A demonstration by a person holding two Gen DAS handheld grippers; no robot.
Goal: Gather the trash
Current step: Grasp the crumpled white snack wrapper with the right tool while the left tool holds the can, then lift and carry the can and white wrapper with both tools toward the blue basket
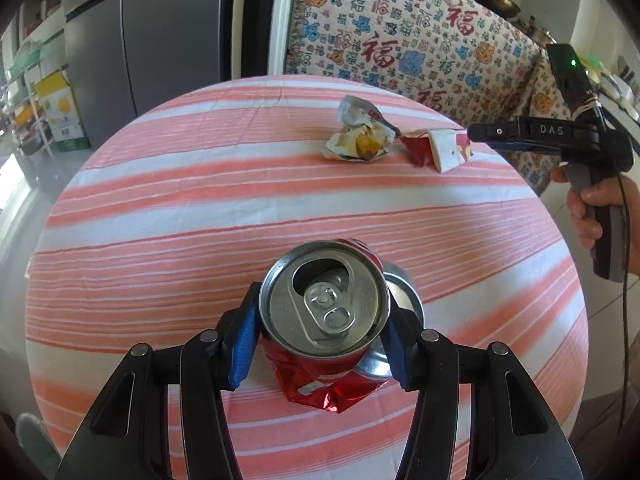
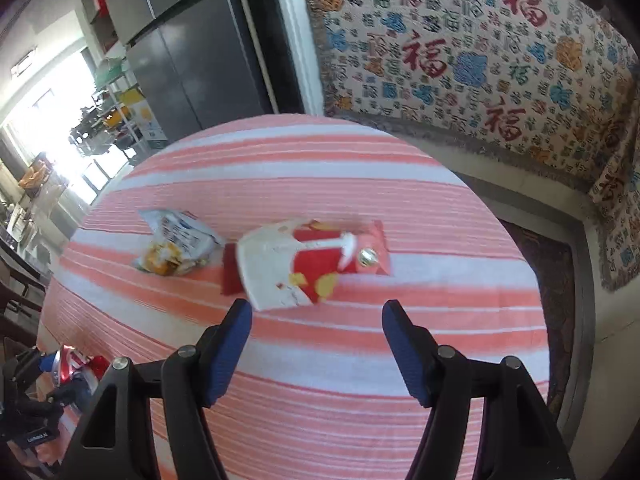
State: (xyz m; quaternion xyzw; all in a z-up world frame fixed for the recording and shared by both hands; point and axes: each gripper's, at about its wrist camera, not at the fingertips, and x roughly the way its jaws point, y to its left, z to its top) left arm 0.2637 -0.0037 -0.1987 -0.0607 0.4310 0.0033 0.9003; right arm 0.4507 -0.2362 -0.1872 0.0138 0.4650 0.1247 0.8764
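Left gripper [image 1: 324, 320]: lower centre of its view, jaws clamped.
Right gripper [image 2: 316, 344]: lower centre, jaws apart, empty.

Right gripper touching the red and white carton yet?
Apart. In the right wrist view the right gripper has open fingers with only striped tablecloth between them; the red and white carton lies beyond the tips.

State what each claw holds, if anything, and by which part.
The left claw grips the crushed red aluminium drink can by its sides just below the top rim. The right claw is open and holds nothing.
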